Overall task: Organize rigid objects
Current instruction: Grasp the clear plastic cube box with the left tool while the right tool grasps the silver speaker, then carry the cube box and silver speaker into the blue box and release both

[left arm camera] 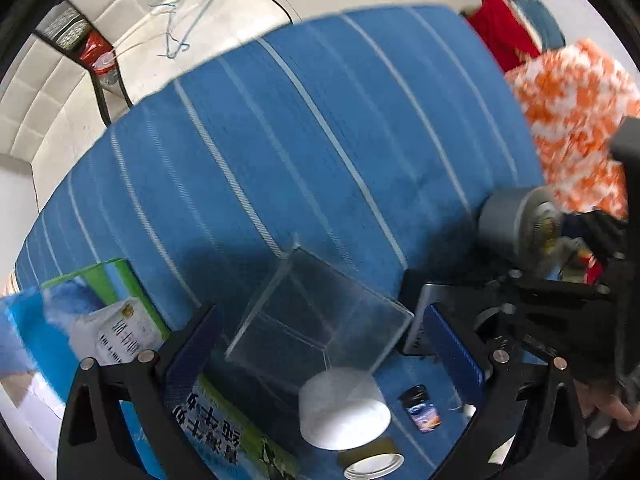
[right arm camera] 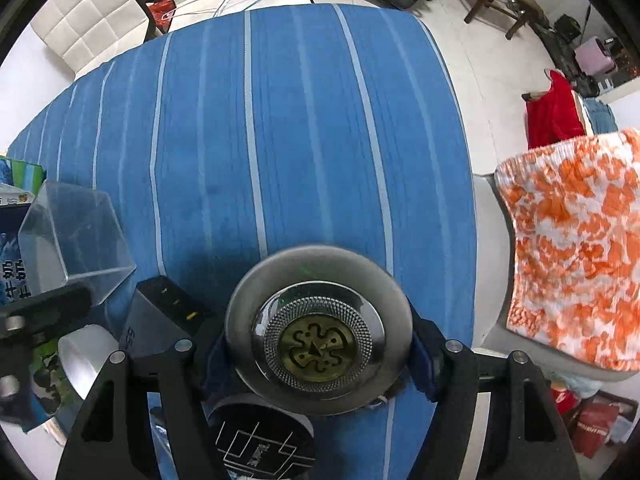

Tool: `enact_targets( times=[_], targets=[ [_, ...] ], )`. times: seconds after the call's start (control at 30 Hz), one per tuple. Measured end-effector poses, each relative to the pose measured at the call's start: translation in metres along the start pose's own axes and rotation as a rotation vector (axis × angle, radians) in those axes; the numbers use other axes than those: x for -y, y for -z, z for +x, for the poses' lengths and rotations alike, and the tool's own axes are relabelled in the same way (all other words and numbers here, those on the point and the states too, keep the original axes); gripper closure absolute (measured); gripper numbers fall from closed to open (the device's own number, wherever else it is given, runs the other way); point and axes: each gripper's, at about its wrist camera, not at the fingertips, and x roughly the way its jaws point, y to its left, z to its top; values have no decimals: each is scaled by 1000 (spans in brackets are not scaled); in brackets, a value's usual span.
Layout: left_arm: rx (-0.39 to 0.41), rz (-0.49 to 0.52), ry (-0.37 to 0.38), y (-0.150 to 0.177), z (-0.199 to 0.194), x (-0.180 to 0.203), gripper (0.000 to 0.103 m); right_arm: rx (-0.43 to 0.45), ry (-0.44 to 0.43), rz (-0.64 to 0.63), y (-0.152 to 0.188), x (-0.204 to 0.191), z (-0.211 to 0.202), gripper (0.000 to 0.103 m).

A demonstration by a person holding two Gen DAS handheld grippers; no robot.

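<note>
The right gripper [right arm camera: 320, 354] is clenched on a round silver can [right arm camera: 318, 336], with a blue pad pressing each side of it, and we look straight at the can's shiny end with a gold mark in the middle. The can sits in the lower middle of the right wrist view, held up over the blue striped surface [right arm camera: 280, 140]. So the step in hand looks like carrying the can to a spot with the other things. The left gripper [left arm camera: 320, 354] is spread wide and holds nothing; between its fingers, low in the left wrist view, are a clear plastic box [left arm camera: 320, 316], a white round tub [left arm camera: 344, 412] and a small dark jar [left arm camera: 420, 410]. A green and blue carton [left arm camera: 100, 320] lies at the lower left of that view. At the lower left of the right wrist view, a dark box [right arm camera: 160, 316] sits just beside the can. The next move, I think, is to find a bare spot near these things and set the can down gently, upright, without bumping the clear box.
</note>
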Motion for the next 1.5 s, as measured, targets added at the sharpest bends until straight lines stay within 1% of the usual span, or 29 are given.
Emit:
enact_targets(
  times=[0.1, 0.13, 0.17, 0.27, 0.33, 0.4, 0.43, 0.5, 0.53, 0.6, 0.7, 0.8, 0.9, 1.03, 1.07, 1.13, 1.17, 1.23, 1.27, 1.33, 1.43, 1.5],
  targets=[
    [-44, 2, -38, -1, 12, 6, 2, 11, -6, 22, 1, 4, 3, 29],
    [-50, -9, -46, 1, 14, 6, 16, 10, -10, 33, 0, 6, 3, 28],
    [-48, -30, -61, 3, 14, 5, 21, 12, -17, 46, -2, 7, 3, 28],
    [-11, -100, -44, 6, 12, -1, 22, 18, -39, 83, -6, 6, 5, 28],
    [35, -156, -39, 12, 6, -8, 23, 18, -54, 109, -9, 11, 8, 28],
    [74, -210, -42, 16, 5, -12, 23, 18, -55, 125, -11, 14, 10, 28],
    [81, -225, -38, 18, 7, -12, 23, 19, -51, 129, -11, 13, 10, 28],
    [45, -208, -41, 17, 18, -7, 23, 20, -39, 135, -12, 10, 11, 28],
    [53, -198, -57, 18, 20, -5, 28, 20, -31, 132, -12, 9, 12, 28],
    [83, -189, -71, 23, 19, 0, 29, 21, -12, 128, -13, 5, 12, 29],
    [126, -203, -62, 26, 15, 6, 32, 21, -2, 132, -12, 3, 11, 29],
    [175, -216, -60, 35, -6, 11, 35, 27, 0, 130, -8, -1, 5, 29],
    [193, -209, -73, 38, -17, 22, 39, 38, 13, 116, 0, -3, 0, 29],
    [188, -219, -58, 48, -19, 27, 40, 47, 20, 96, 8, -8, -6, 29],
    [180, -216, -55, 44, -18, 27, 40, 47, 21, 92, 9, -9, -7, 29],
    [137, -209, -40, 34, -9, 23, 40, 26, 24, 94, 9, -10, -5, 29],
    [120, -211, -37, 26, -2, 15, 40, 17, -3, 106, 9, -8, -3, 29],
    [92, -233, -15, 21, 3, 8, 39, -7, -31, 125, 6, -7, 3, 29],
    [87, -246, -3, 22, 2, 8, 38, -23, -42, 137, 5, -5, 6, 29],
    [91, -261, 3, 22, 2, 6, 37, -16, -53, 153, 5, -3, 7, 29],
    [83, -283, 21, 19, 4, 3, 37, -35, -54, 162, 1, -4, 8, 28],
    [85, -276, 11, 17, 6, 4, 38, -32, -52, 164, -3, -5, 9, 28]
  ],
)
